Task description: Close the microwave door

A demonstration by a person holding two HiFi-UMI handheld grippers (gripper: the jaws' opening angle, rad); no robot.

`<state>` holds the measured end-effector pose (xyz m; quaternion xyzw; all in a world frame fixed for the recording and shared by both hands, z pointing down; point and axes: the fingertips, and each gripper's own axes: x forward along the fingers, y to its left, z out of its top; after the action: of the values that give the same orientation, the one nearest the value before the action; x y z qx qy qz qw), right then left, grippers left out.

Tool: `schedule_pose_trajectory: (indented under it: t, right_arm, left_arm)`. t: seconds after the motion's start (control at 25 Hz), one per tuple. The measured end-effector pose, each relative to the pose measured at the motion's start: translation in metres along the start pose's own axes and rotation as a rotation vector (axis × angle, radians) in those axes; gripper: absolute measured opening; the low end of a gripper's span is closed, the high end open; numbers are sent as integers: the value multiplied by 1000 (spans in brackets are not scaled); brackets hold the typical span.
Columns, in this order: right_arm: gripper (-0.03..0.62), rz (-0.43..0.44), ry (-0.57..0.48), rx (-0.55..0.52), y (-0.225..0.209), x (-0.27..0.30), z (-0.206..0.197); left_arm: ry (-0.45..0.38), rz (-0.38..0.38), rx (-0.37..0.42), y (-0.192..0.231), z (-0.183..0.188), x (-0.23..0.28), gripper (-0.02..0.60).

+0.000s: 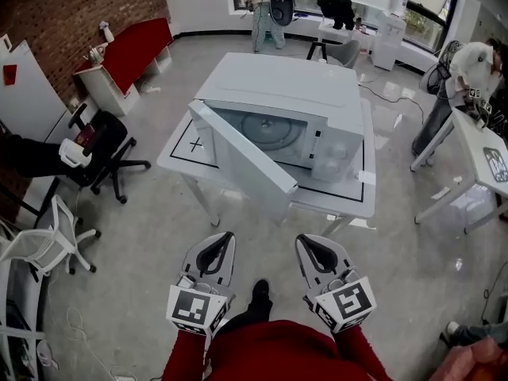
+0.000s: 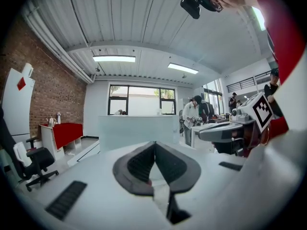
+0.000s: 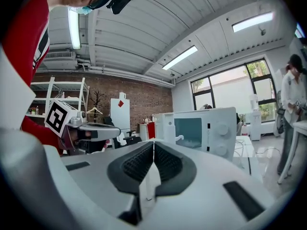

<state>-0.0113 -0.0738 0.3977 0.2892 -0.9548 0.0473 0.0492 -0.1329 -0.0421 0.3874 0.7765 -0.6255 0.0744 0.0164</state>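
White table (image 1: pixel 181 151) sits mid-room w/ the microwave (image 1: pixel 278 94) on top, straight ahead of me. Microwave door (image 1: pixel 248 169) hangs wide open, hinged at left, swung out toward me. I see both grippers low in head view, apart from the table: left gripper (image 1: pixel 228 236) and right gripper (image 1: pixel 301 240), each w/ jaws pressed together, nothing btwn them.

The microwave (image 1: pixel 278 105) stands on the counter (image 1: pixel 176 155), and its door (image 1: pixel 242 165) is swung out over the counter's near edge. The left tool (image 1: pixel 228 236) and right tool (image 1: pixel 302 239) hang side by side before the counter, apart from the door. An office chair (image 1: pixel 103 145) stands left of the counter.
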Motion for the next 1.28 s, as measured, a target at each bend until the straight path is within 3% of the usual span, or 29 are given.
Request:
schedule_pose_trajectory:
  t: [0.28, 0.36, 0.4, 0.52, 0.64, 0.72, 0.84, 1.28]
  right_arm:
    - [17, -43, -85, -27, -18, 23, 16]
    - [19, -68, -78, -30, -21, 26, 18]
    - [45, -77, -61, -36, -22, 28, 17]
    - [238, -77, -57, -130, -18, 39, 21]
    - [293, -106, 47, -311, -17, 48, 16]
    - [309, -155, 129, -389, -18, 52, 14]
    - [324, -210, 149, -433, -19, 63, 18]
    - [322, -232, 140, -409, -29, 81, 14]
  left_arm:
    - [-7, -21, -44, 24, 0, 31, 16]
    - [-6, -15, -45, 30, 0, 37, 49]
    - [-3, -11, -41, 33, 0, 40, 71]
    - [16, 0, -23, 43, -1, 49, 141]
    - [40, -5, -20, 50, -7, 57, 188]
    - [42, -15, -23, 52, -7, 61, 192]
    - [44, -33, -28, 53, -8, 68, 192]
    - [45, -134, -30, 42, -9, 96, 190]
